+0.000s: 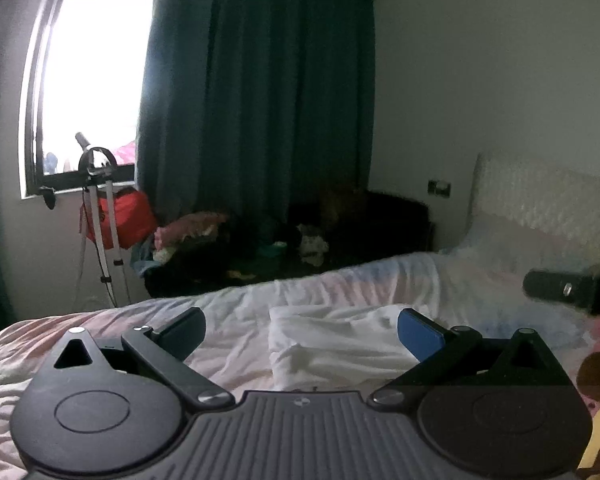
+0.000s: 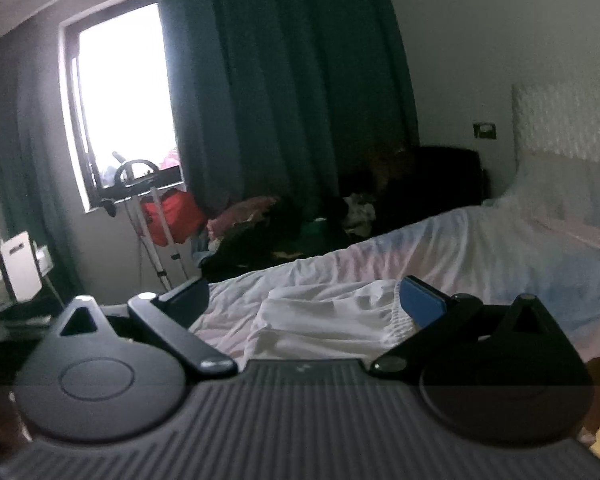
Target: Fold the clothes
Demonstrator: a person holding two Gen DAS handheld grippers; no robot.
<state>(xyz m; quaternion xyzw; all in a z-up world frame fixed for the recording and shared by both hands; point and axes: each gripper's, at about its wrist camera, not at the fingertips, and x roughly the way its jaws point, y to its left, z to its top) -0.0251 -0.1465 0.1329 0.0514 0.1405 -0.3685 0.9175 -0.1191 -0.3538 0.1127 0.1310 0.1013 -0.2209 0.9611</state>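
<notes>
now | left gripper (image 1: 302, 332) jaws apart, empty | right gripper (image 2: 304, 300) jaws apart, above white garment (image 2: 324, 316)

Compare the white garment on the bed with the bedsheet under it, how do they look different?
The white garment is plain white; the bedsheet shows pale pink and blue patches. The garment is a small piece lying on top, seemingly folded with a raised edge, while the bedsheet spreads across the whole bed. Both are wrinkled, and neither is held.
</notes>
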